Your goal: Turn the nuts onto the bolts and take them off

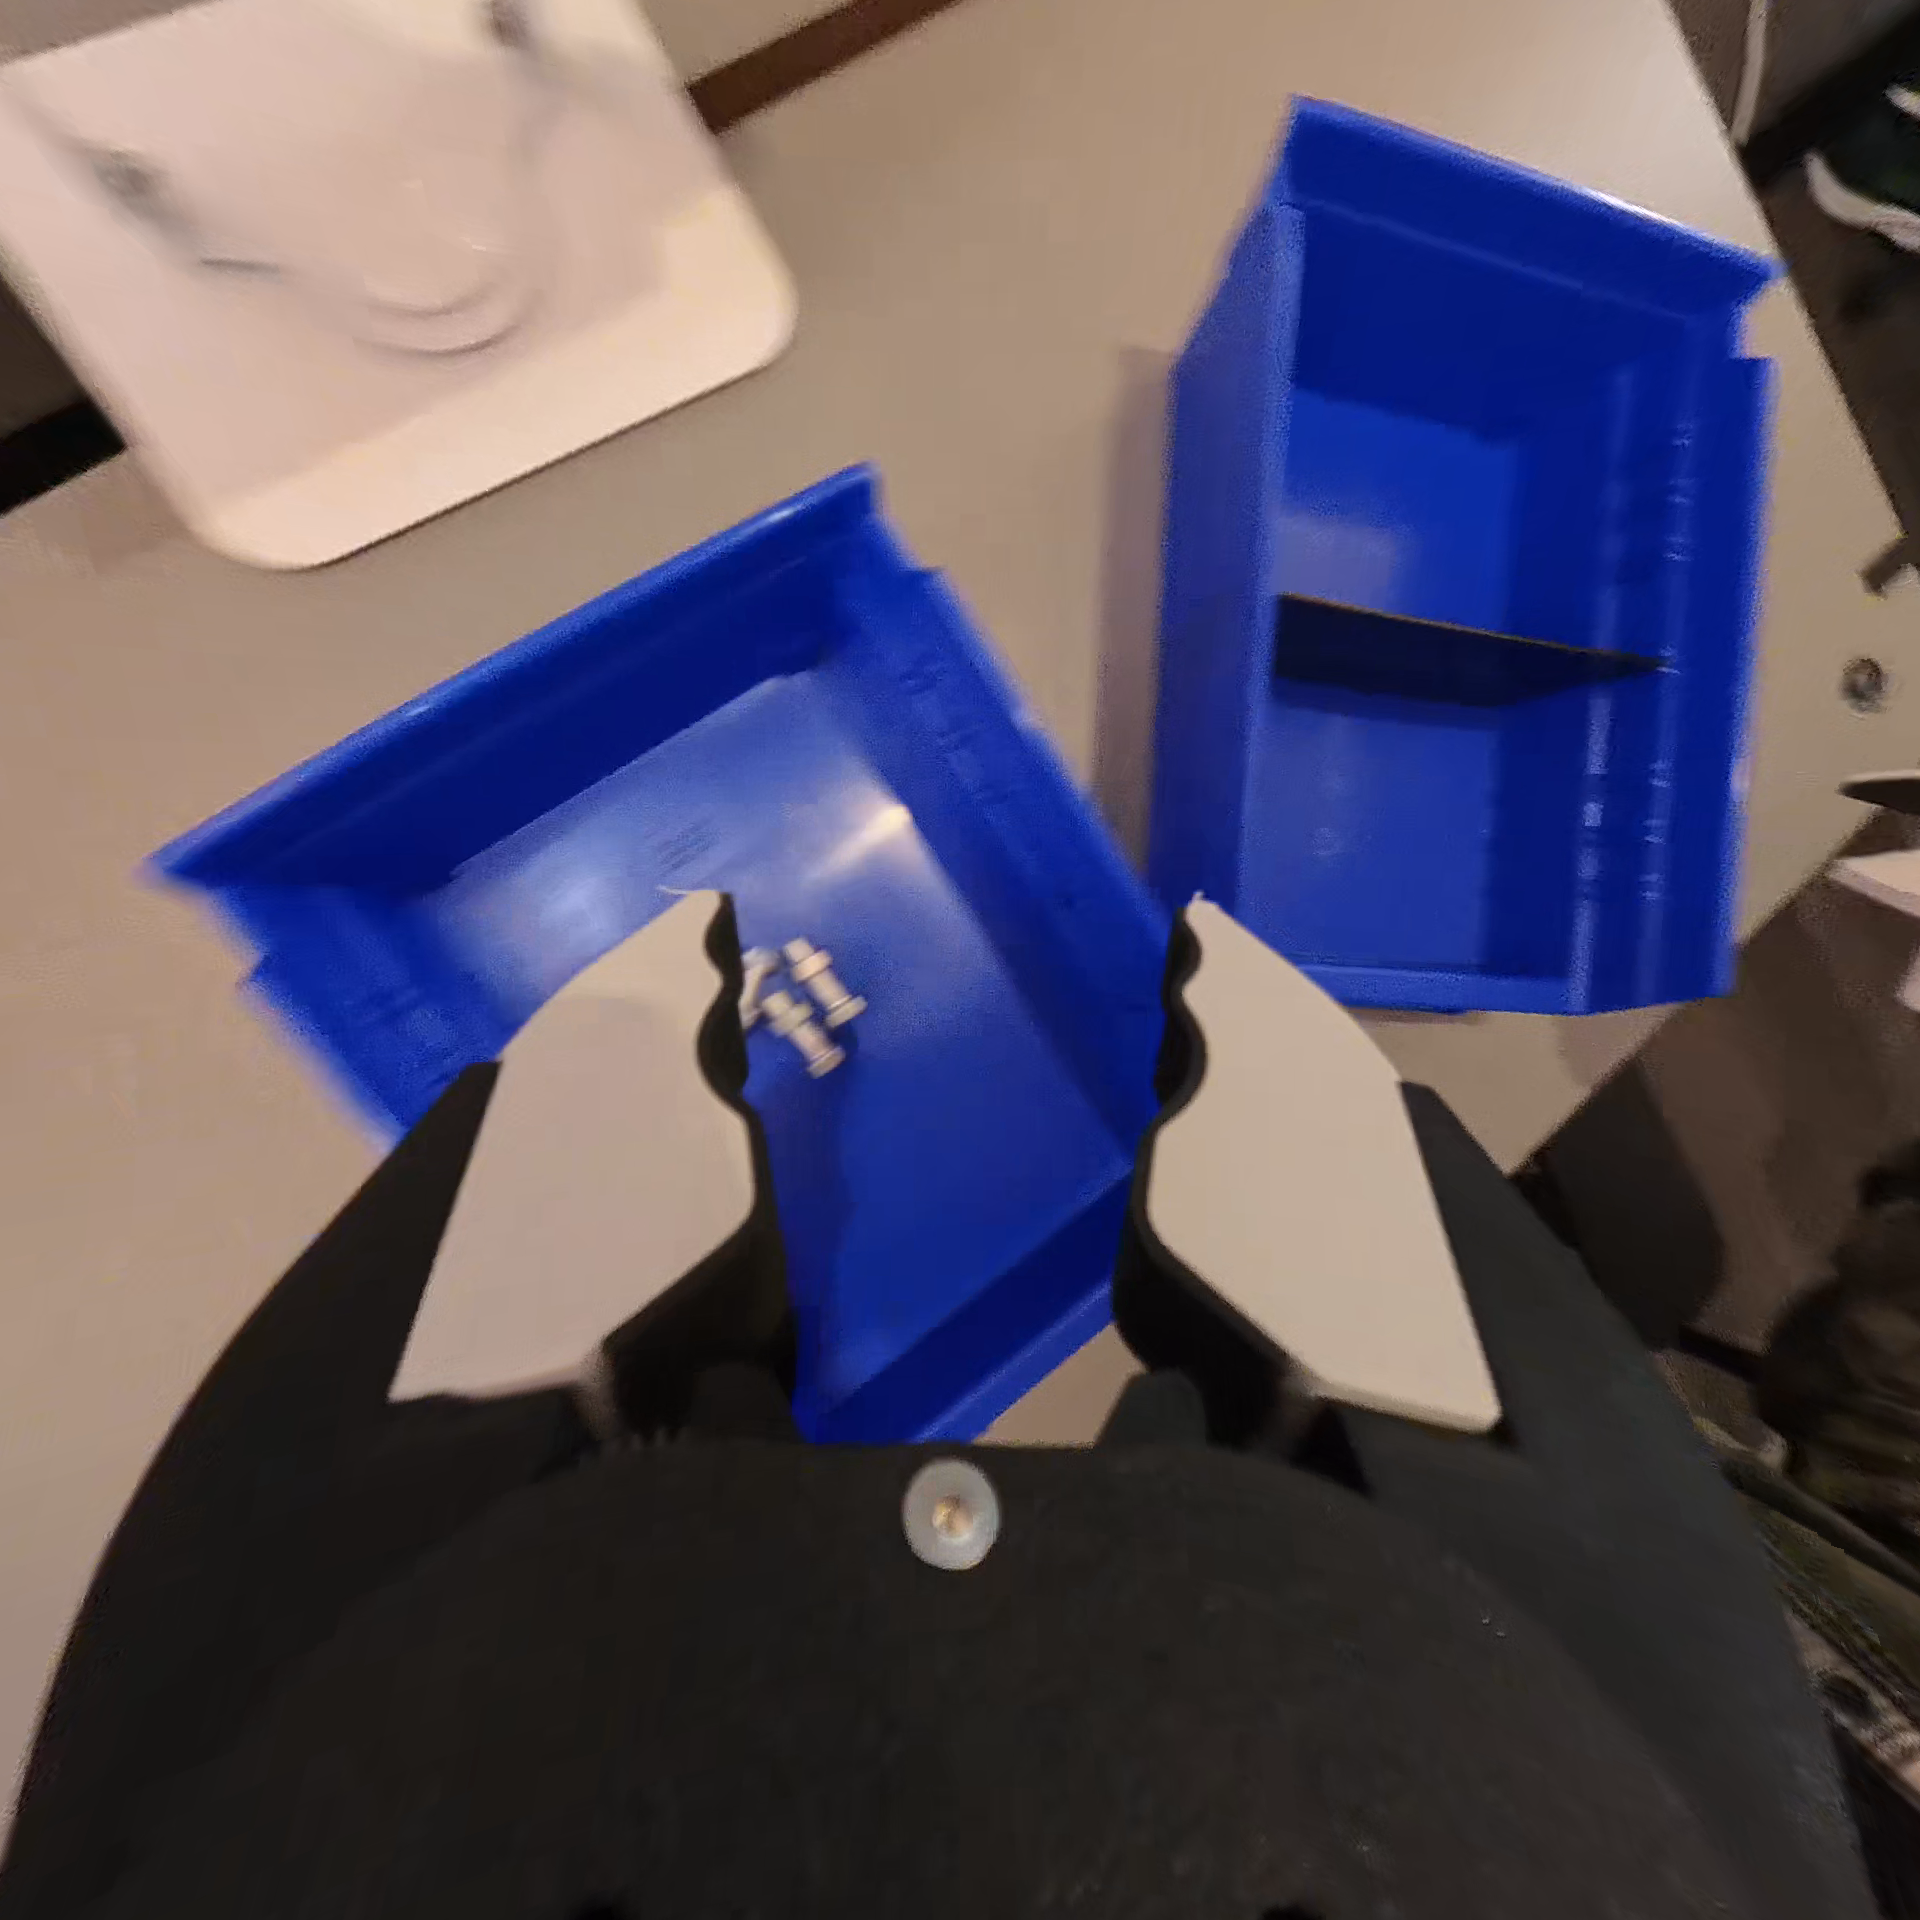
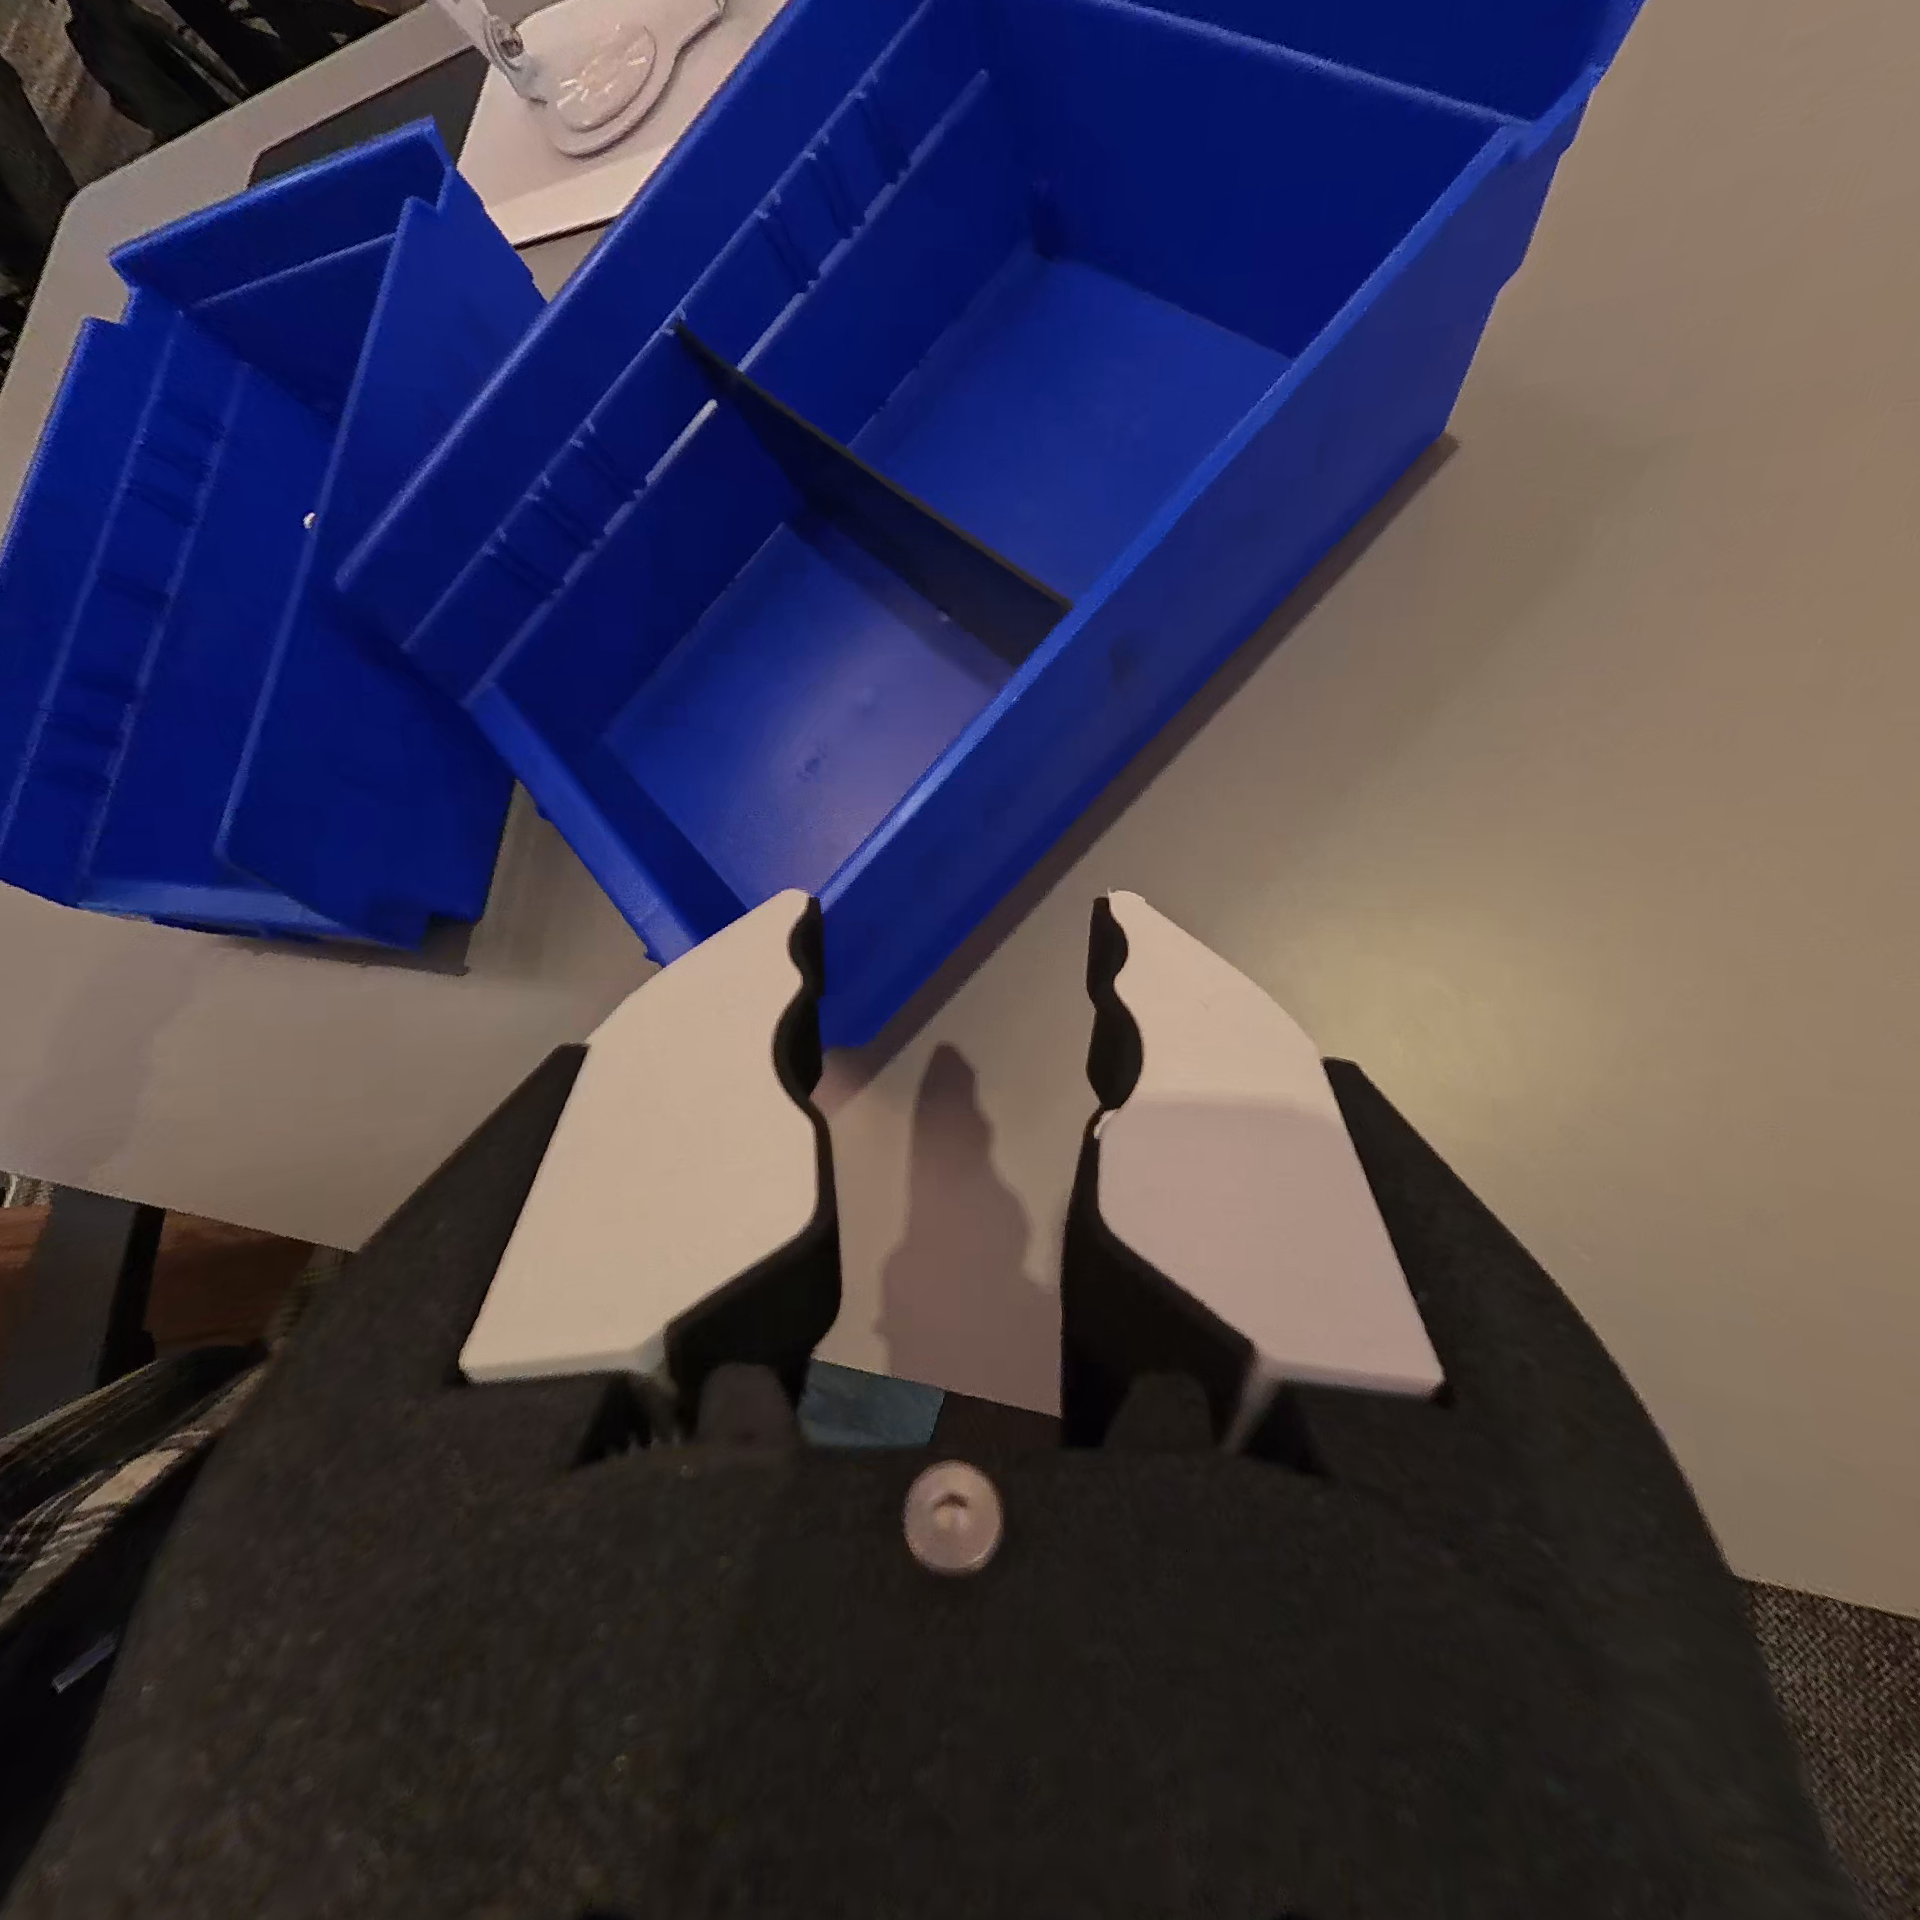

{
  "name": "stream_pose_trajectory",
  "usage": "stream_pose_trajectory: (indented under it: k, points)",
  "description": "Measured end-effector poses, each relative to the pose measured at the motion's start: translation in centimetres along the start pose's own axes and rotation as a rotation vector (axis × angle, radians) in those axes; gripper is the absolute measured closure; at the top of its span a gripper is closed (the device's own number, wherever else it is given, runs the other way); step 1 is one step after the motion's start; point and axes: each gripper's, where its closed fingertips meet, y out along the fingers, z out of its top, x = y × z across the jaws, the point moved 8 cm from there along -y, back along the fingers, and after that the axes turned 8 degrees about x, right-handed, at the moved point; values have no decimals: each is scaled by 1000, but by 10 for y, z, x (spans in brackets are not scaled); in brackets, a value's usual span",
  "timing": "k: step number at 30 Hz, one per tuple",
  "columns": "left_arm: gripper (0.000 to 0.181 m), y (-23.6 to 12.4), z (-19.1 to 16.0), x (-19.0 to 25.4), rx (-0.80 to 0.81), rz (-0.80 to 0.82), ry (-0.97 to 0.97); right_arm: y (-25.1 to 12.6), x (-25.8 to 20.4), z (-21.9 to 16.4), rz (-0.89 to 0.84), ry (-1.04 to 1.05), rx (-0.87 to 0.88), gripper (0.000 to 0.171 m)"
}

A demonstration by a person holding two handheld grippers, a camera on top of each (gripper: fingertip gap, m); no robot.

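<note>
A small pile of silver bolts with nuts (image 1: 798, 1006) lies on the floor of a blue bin (image 1: 582, 727), next to my left finger's inner edge. My left gripper (image 1: 956, 914) is open and empty, hovering above that bin. A second blue bin (image 1: 1226, 582) with a black divider (image 1: 1455, 665) stands to the right; both its halves look empty. In the right wrist view my right gripper (image 2: 954, 909) is open and empty, above the table at the near corner of the divided bin (image 2: 1195, 623). The first bin (image 2: 156, 623) shows at the left there.
A white flat base (image 1: 395, 312) sits on the grey table (image 1: 987, 260) at the back left. The table's right edge (image 1: 1766, 187) runs close past the divided bin. Bare table (image 2: 1558, 831) lies right of the divided bin. Carpet floor (image 2: 1849, 1704) shows below the near edge.
</note>
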Motion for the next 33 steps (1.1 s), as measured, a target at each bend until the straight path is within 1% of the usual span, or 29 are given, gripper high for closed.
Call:
stream_pose_trajectory:
  k: [3,6,10,15,16,17,18,20,21,23,26,30,33]
  points:
    - [89,-26,-29,-50,7,82,-81,4,-3,0,5,-5,-2,122]
    - [84,-29,-65,-85,-39,104,-168,8,-7,0,7,-12,-8,122]
    - [80,-10,-103,-103,-126,135,-206,13,-14,0,5,-25,-24,122]
    - [82,11,-125,-109,-243,218,-196,15,-23,4,5,-46,-29,122]
    - [85,13,-129,-111,-271,231,-199,15,-23,4,5,-47,-29,122]
    - [94,17,-133,-112,-303,231,-208,15,-24,5,7,-45,-28,122]
    - [110,21,-138,-111,-346,210,-221,15,-24,5,7,-43,-27,123]
    - [166,30,-150,-109,-443,111,-260,17,-23,6,6,-42,-30,123]
    - [168,31,-153,-109,-462,86,-292,17,-23,6,6,-42,-34,123]
    - [173,29,-155,-114,-468,127,-292,18,-22,7,-1,-40,-38,122]
    - [176,20,-160,-125,-480,153,-328,19,-19,14,-33,-28,-36,118]
    - [177,0,-173,-151,-471,184,-376,30,-15,25,-106,-25,-69,107]
    - [176,-19,-187,-173,-450,202,-429,43,-15,26,-174,-50,-112,104]
